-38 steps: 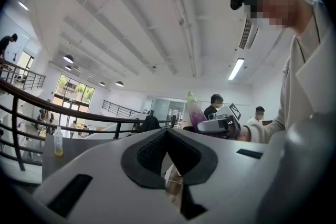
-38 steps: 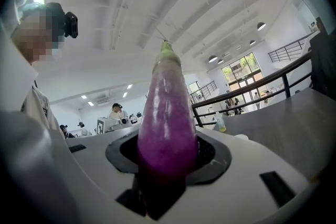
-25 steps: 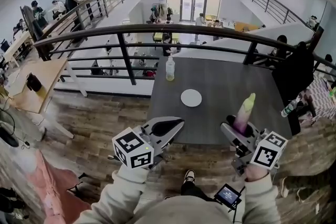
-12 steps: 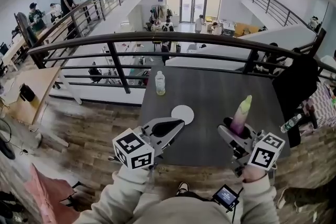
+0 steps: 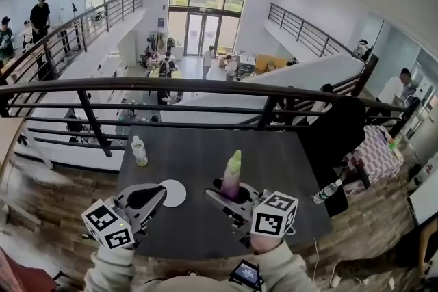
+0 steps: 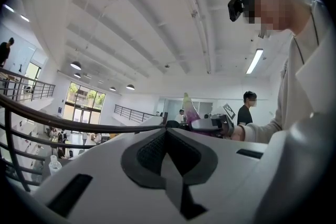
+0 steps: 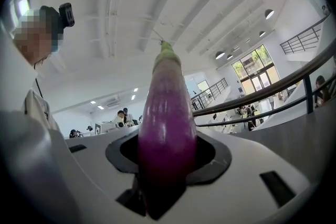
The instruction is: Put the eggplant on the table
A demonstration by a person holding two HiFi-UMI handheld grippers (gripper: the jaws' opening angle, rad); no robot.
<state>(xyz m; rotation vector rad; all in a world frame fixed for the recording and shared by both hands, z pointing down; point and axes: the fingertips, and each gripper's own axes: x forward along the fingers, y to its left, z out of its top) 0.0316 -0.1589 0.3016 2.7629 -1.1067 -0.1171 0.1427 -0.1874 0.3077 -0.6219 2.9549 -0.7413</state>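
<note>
The right claw (image 5: 229, 195) is clamped round the lower end of the long purple eggplant with a pale green tip (image 5: 232, 174) and holds it upright above the near half of the dark grey table (image 5: 205, 147). To do this well, I'd lower it over a bare patch of the table and lay it on its side so it can't topple, and only then loosen the grip. The left claw (image 5: 154, 193) is closed on nothing, over the table's near left edge. On the table beside it, a small white round plate (image 5: 172, 193) carries nothing. Towards the table's far left stands a clear plastic bottle (image 5: 139, 151), its contents too small to tell.
</note>
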